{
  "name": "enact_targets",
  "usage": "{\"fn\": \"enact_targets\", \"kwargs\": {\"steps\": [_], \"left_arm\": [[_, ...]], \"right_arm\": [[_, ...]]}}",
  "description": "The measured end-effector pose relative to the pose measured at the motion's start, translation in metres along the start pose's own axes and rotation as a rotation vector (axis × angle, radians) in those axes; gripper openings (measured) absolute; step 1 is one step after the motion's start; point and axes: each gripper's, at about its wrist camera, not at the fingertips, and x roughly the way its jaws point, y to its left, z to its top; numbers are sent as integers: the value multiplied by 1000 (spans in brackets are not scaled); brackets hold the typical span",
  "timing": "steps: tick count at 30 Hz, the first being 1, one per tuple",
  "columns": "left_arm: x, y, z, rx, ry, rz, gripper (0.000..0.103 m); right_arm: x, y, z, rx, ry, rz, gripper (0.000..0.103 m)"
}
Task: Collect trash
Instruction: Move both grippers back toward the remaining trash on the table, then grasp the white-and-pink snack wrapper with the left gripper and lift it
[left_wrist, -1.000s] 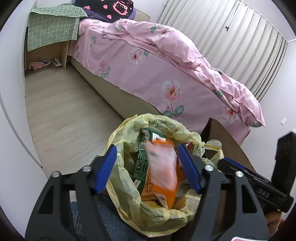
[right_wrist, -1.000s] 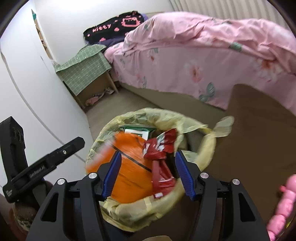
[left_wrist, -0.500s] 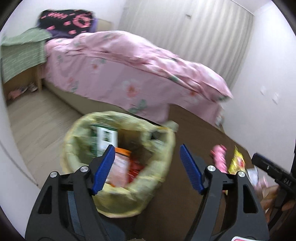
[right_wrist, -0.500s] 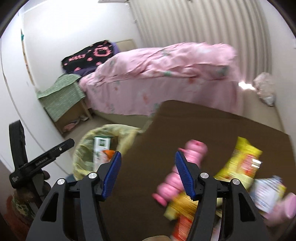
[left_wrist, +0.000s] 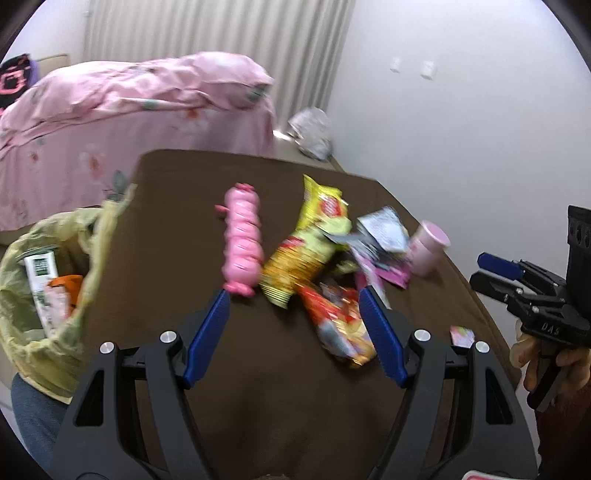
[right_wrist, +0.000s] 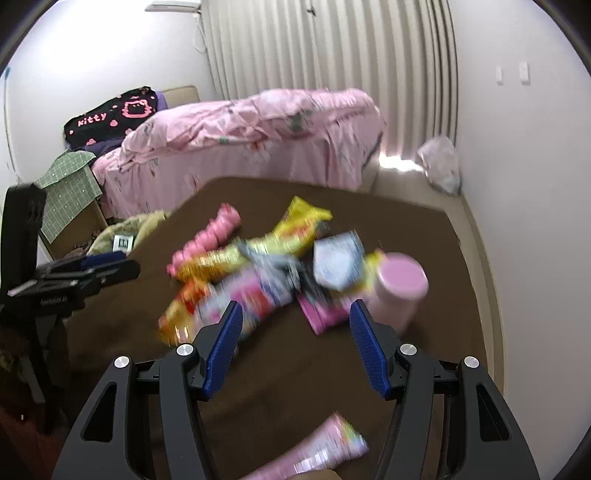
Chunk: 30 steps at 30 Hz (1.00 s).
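Left tool (left_wrist: 295, 332) and right tool (right_wrist: 295, 343): both spread wide, gripping nothing, above dark brown worktop (left_wrist: 177, 206). Heaped mid-worktop: pink segmented packet (left_wrist: 242, 245), yellow crinkled snack bags (left_wrist: 306, 243), pink plastic cup (left_wrist: 426, 245). At worktop's left edge: yellow plastic trash bag (left_wrist: 48, 295), part-filled.

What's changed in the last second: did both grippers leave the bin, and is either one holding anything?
Both have swung away from the yellow-lined trash bin to the wrapper pile on the brown table. The left gripper and right gripper stay open and empty. The orange packet and the carton remain in the bin; the pink caterpillar toy and pink cup lie untouched.
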Motion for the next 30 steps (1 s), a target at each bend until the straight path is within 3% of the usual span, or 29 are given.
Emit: {"fn": "enact_targets", "kwargs": {"steps": [4,7,10,14,16,18,21,24,28,30], "left_arm": [[10,-18,-4,17,31,-33,69],[19,-29,-1,6,62,-89,69],[35,-47,6,34,92,-124,69],[68,-63,18,65,124,-71,67],[85,-67,19,61,173,-61,54],[91,-68,16,81,197,-31,24],[85,-61,11,79,193,-20,7],[65,-51,8,73,166,-25,4],[37,-39,6,81,130,-11,4],[29,-33,6,66,119,-35,11]], "right_arm": [[-7,1,-36,6,76,15,57],[-6,10,-57,-45,107,-49,57],[-5,1,-72,20,119,-36,57],[-6,-3,-78,63,119,-39,58],[-4,-4,-79,72,134,-37,61],[-3,-6,-80,83,151,-7,61],[1,-6,-85,104,183,18,61],[8,-3,-89,127,206,48,62],[13,11,-87,69,203,18,62],[15,16,-88,39,205,-16,62]]}}
